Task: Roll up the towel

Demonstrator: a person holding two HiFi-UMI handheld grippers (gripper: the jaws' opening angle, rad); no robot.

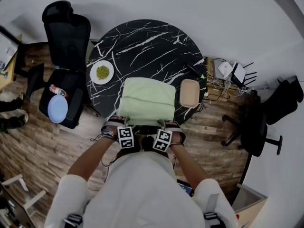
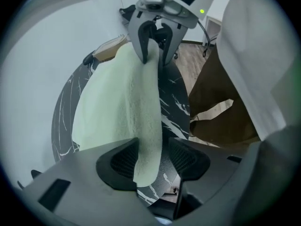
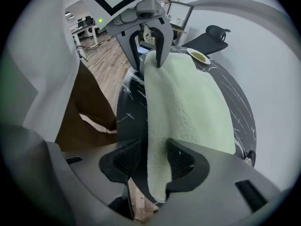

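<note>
A pale green towel (image 1: pixel 147 101) lies folded on the near side of a round black marble table (image 1: pixel 142 46), its near edge hanging over the rim. My left gripper (image 1: pixel 119 124) and right gripper (image 1: pixel 169 125) point steeply down at that edge's two corners. In the left gripper view the towel (image 2: pixel 117 107) hem runs between the left gripper's (image 2: pixel 150 157) jaws, resting on one pad with a gap at the other. In the right gripper view the towel (image 3: pixel 188 98) leans on one pad of the right gripper (image 3: pixel 154 158), clear of the other. Both are open.
A white plate with green food (image 1: pixel 102 72) sits left of the towel, a beige tray (image 1: pixel 190 93) right of it. A black office chair (image 1: pixel 66 32) and a blue disc (image 1: pixel 57 109) stand at the left. Cables and a router (image 1: pixel 228 72) lie on the floor at the right.
</note>
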